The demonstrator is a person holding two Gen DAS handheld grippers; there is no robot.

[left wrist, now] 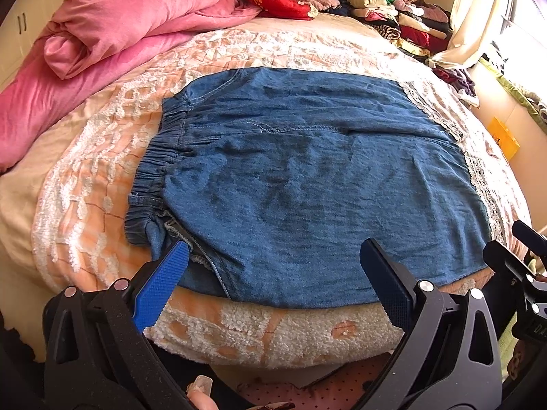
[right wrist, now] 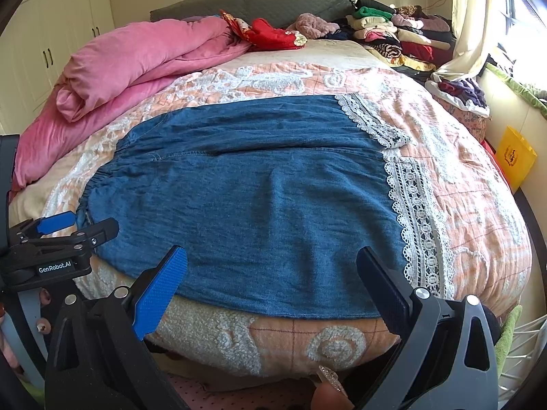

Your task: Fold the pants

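Blue denim pants (left wrist: 307,177) lie flat across the bed, elastic waistband (left wrist: 154,171) at the left and white lace hems (right wrist: 413,212) at the right. The pants also fill the right wrist view (right wrist: 256,198). My left gripper (left wrist: 273,256) is open and empty, hovering over the near edge of the pants by the waist end. My right gripper (right wrist: 271,259) is open and empty over the near edge towards the hem end. The left gripper also shows at the left of the right wrist view (right wrist: 82,225). Part of the right gripper body (left wrist: 512,266) shows at the right of the left wrist view.
The bed has a peach and white quilt (right wrist: 461,177). A rolled pink duvet (left wrist: 112,34) lies at the far left. Red fabric (right wrist: 270,34) and stacks of folded clothes (right wrist: 393,30) sit at the far end. A yellow bag (right wrist: 516,157) stands on the floor at the right.
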